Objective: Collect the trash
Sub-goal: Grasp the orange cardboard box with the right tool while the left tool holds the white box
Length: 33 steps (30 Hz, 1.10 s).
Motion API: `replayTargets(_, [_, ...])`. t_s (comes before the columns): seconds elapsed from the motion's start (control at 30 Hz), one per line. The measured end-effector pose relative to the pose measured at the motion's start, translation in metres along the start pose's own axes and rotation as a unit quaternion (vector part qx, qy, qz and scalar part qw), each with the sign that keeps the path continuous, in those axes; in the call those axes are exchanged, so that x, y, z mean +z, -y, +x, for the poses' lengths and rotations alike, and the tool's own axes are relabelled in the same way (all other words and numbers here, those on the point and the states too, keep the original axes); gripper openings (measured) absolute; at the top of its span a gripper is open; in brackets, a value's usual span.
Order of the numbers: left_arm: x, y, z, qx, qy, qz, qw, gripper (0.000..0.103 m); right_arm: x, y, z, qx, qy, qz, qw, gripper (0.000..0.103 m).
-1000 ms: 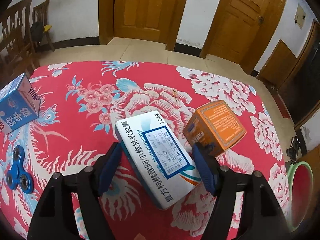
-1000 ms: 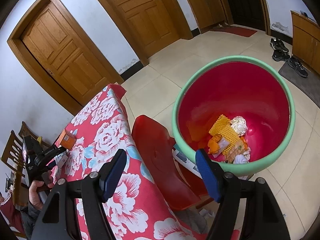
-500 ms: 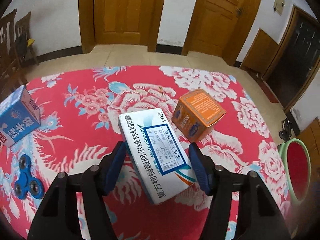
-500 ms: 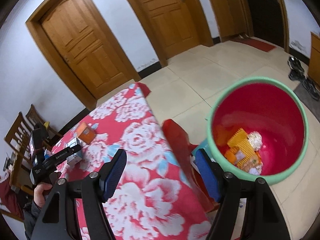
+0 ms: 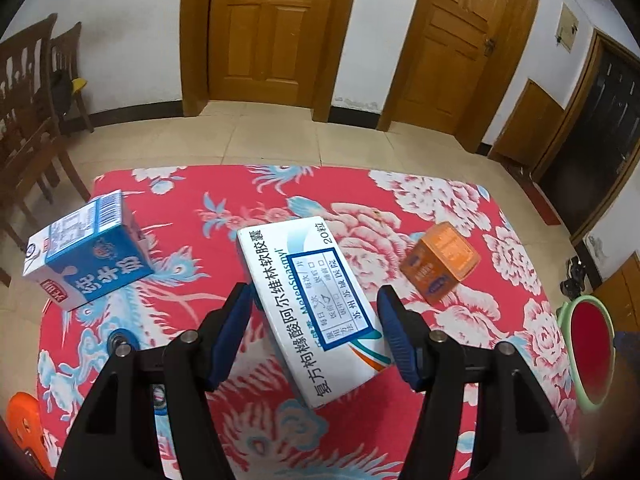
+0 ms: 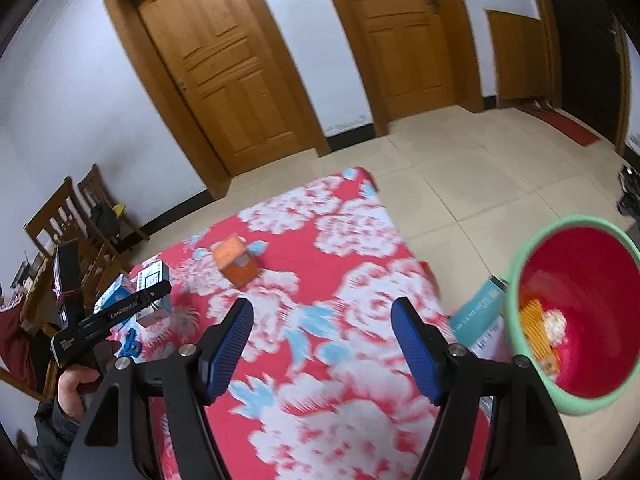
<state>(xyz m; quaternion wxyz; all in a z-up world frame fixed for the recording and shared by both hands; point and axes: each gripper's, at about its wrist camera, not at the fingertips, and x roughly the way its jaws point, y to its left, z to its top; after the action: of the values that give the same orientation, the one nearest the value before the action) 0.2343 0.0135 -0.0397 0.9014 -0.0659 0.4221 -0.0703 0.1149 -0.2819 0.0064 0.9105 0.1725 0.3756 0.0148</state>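
My left gripper [image 5: 316,320] is shut on a white medicine box [image 5: 308,300] with blue print, held a little above the red flowered tablecloth [image 5: 248,200]. An orange box [image 5: 440,266] sits on the cloth to its right, and a blue milk carton [image 5: 88,252] stands to its left. In the right wrist view my right gripper [image 6: 322,344] hangs open and empty over the cloth, with the orange box [image 6: 236,260] ahead of it. The red bin with a green rim [image 6: 516,280] stands on the floor at the right and holds some trash.
A blue fidget spinner [image 5: 120,344] lies on the cloth near the left fingers, and an orange object [image 5: 24,424] shows at the bottom left. A teal-and-white box [image 6: 480,316] lies beside the bin. Wooden chairs [image 5: 32,120] stand off the left end of the table.
The left jaws closed on the white box and rose with it, so the table looks farther off. The right gripper swung from over the bin to over the table.
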Motion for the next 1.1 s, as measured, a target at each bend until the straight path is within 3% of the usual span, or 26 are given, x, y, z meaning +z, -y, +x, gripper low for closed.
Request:
replayTargets(0.23, [-0.015,-0.019,0.011,0.004,-0.002,-0.028,0.9996,0.065,0.009,-0.036,0.038,0.008,-0.011,-0.024,1.000,0.076])
replayTargets(0.3, [-0.017,-0.022,0.015,0.008,-0.004,-0.029,0.9995,0.065,0.010,-0.044,0.051,0.005,-0.016,-0.033,0.999,0.082])
replayTargets(0.57, [-0.022,-0.030,0.024,-0.007,-0.014,-0.034,0.9993,0.065,0.007,-0.069,0.113,-0.010,-0.057,-0.068,0.996,0.082])
replayTargets(0.7, [-0.023,-0.029,0.024,-0.015,-0.020,-0.034,0.9991,0.065,0.008,-0.078,0.132,-0.016,-0.062,-0.080,0.995,0.086])
replayTargets(1.1, [-0.028,-0.033,0.027,-0.016,-0.027,-0.041,0.9987,0.065,0.013,-0.093,0.178,-0.015,-0.070,-0.097,0.993,0.085])
